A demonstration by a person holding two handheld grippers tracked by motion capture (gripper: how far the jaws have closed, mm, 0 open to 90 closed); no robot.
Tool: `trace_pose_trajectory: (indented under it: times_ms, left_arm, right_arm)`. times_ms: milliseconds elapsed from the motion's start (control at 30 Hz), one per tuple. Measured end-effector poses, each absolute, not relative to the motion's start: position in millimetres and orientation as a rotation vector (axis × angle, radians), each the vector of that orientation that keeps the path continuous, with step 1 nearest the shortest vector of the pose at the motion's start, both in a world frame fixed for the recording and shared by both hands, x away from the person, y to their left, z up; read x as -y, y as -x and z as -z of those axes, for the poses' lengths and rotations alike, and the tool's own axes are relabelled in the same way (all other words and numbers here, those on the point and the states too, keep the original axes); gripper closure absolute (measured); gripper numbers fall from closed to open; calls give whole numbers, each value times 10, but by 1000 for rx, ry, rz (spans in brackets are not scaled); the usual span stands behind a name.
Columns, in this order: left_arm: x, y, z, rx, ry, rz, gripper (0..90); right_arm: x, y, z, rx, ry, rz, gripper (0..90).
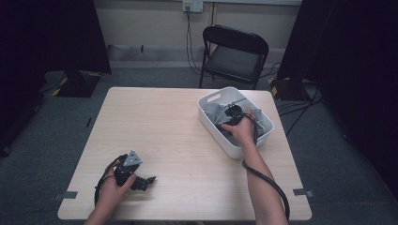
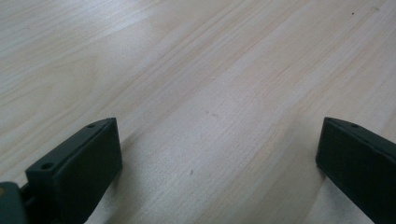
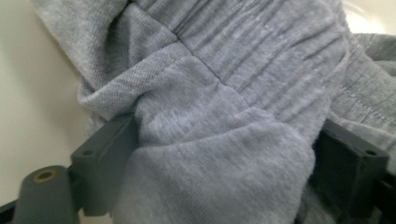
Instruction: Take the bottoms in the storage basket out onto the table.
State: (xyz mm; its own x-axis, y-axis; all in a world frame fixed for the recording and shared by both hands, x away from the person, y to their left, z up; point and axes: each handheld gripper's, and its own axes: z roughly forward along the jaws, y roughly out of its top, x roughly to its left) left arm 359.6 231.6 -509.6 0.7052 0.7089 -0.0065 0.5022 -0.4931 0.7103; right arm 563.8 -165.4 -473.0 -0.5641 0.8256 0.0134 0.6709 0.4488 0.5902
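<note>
Where your right gripper (image 3: 224, 154) reaches into the white bin (image 1: 212, 99), soft heather-grey cloth (image 3: 219, 107), ribbed and crumpled, bulges between its wide-spread jaws. Your left gripper (image 2: 219, 154) rests on the desk (image 2: 196, 70), wide open, holding nothing.

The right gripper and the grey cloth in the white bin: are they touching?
Touching. In the right gripper view, the grey cloth bulges between the wide-open jaws of the right gripper and lies against both inner faces, inside the white bin.

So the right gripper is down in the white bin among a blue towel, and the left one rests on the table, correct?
Not quite: the cloth is grey, not blue, as the right gripper view shows. The right gripper is in the white bin, and the left gripper rests on the table.
</note>
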Motion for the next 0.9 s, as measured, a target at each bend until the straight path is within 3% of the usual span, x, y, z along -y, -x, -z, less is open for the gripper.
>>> trace_pose_trajectory:
  times_ms: [100, 267, 400, 633, 900]
  left_arm:
    - [-2316, -3596, 5096, -917, -2200, -374, 0]
    - [-2316, -3597, 5096, -916, -2200, -373, 0]
    - [-2316, -3599, 5097, -916, -2198, -373, 0]
    - [-2318, -3600, 5095, -914, -2202, -374, 0]
    - [-2318, -3600, 5095, -914, -2202, -374, 0]
  right_arm:
    - [1633, -5635, 4725, -2438, -1282, -769, 258]
    - [1700, -5643, 4690, -2436, -1345, -793, 509]
    - [1702, -5644, 4687, -2441, -1354, -795, 641]
    - [1724, -5652, 4659, -2425, -1407, -810, 711]
    - [1782, -5630, 4521, -2352, -1455, -877, 725]
